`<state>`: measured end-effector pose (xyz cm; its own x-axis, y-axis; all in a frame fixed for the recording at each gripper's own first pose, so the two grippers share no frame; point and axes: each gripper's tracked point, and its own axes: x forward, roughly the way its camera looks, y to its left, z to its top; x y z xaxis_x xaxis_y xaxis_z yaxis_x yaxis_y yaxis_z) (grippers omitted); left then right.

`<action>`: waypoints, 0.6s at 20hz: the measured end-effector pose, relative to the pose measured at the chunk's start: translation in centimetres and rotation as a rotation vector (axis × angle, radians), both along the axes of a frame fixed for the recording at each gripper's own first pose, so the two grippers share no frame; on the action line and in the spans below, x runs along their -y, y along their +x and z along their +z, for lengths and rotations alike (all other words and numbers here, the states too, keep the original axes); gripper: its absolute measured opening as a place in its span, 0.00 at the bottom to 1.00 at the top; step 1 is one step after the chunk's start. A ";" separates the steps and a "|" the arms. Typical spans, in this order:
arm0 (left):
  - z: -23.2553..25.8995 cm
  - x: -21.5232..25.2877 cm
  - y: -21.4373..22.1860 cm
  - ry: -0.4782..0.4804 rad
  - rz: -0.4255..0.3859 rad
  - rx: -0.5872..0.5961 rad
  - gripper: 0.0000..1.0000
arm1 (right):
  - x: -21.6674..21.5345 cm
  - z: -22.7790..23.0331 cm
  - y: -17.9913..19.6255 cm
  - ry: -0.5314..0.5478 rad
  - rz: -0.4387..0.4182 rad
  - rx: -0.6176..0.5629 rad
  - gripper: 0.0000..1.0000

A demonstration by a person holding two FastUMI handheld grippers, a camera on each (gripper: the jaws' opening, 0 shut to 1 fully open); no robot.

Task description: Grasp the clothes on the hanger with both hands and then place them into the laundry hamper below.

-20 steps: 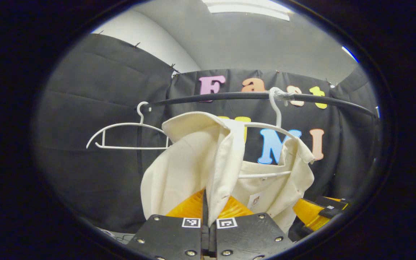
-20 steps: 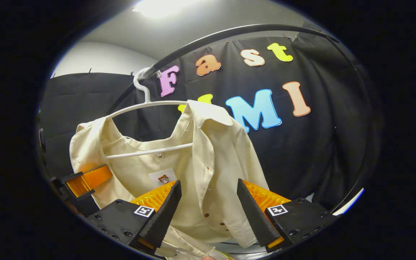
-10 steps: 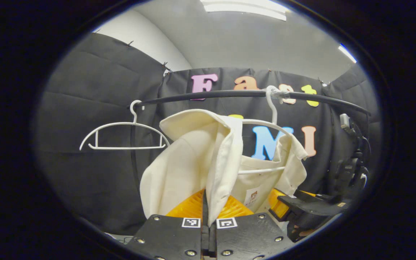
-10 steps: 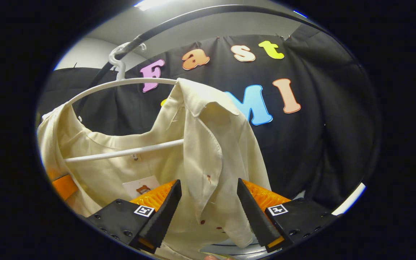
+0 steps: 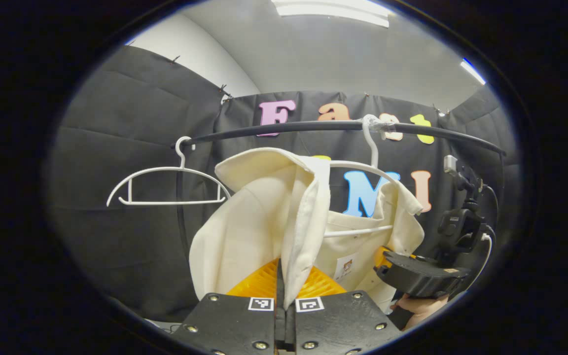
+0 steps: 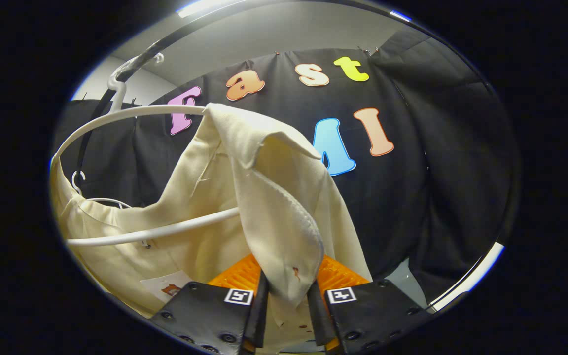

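1. Black cloth walls close the booth, and a dark rail (image 5: 313, 127) runs across near the top; the rail carries everything here.
2. Toward the rail's left end in the left gripper view hangs a bare white hanger (image 5: 165, 185). Nearer the middle, a second hanger (image 5: 370, 170) carries the cream shirt (image 5: 244, 231).
3. Left gripper (image 5: 284, 301): its fingers are pressed together, pinching the shirt's front edge just below the collar.
4. Right gripper (image 6: 284, 296): its fingers are nearly together, with a collar flap of the shirt (image 6: 264, 207) hanging between them. They look to be nipping it, though contact on both sides is not plain. The left gripper view also shows it, held by a hand (image 5: 419, 308) beside the shirt's far shoulder.
5. Handling, as a judgement: the shirt is light, soft and limp, neither fragile nor slippery. It will sag and stretch instead of lifting as one piece.
6. Best hold is the doubled collar and placket cloth on each side, where it is thickest.
7. Risk: the shoulders may catch on the hanger's ends, so each side should be eased off the hanger before lowering the shirt.
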<state>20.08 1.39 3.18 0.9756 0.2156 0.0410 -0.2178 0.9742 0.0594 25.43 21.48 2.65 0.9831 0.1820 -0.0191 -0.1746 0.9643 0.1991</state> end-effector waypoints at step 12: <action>0.4 -1.2 -0.2 -0.006 0.042 0.025 0.01 | 6.0 5.0 3.5 0.020 -0.031 0.125 0.03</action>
